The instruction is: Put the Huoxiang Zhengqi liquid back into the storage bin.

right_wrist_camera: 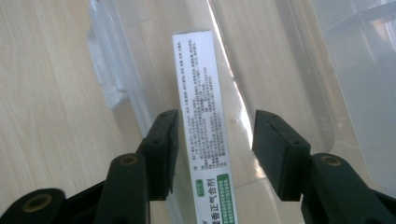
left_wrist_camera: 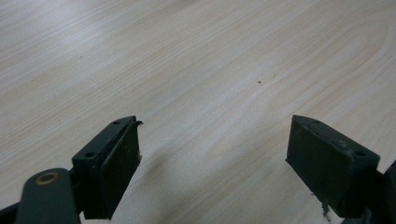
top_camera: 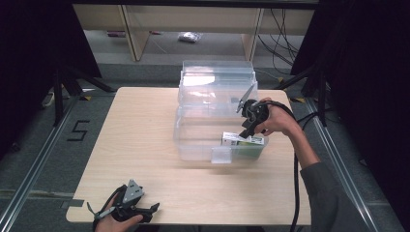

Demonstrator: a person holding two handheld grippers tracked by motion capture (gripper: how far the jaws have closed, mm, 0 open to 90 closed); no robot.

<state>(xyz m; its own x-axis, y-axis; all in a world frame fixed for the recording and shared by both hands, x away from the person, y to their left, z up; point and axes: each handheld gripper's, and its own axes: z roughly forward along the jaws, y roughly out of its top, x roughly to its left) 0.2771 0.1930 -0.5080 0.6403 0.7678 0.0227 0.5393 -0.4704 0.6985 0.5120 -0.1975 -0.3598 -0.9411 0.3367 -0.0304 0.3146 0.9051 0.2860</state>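
A white box with green print (top_camera: 244, 141) lies in the front right corner of a clear plastic bin (top_camera: 193, 140) on the wooden table (top_camera: 140, 130). My right gripper (top_camera: 245, 131) hangs just above the box and points down into the bin. In the right gripper view the box (right_wrist_camera: 201, 93) runs lengthwise between the jaws of the right gripper (right_wrist_camera: 215, 123). Those jaws stand apart, with a plain gap on the right side, so it is open. My left gripper (top_camera: 153, 208) rests at the table's front left edge. Its jaws are wide open over bare wood (left_wrist_camera: 215, 126).
The bin's clear lid (top_camera: 217, 77) is tipped up behind it at the far side of the table. A cable (top_camera: 296, 174) trails from the right gripper along the person's sleeve. Bare tabletop lies left of the bin and in front of it.
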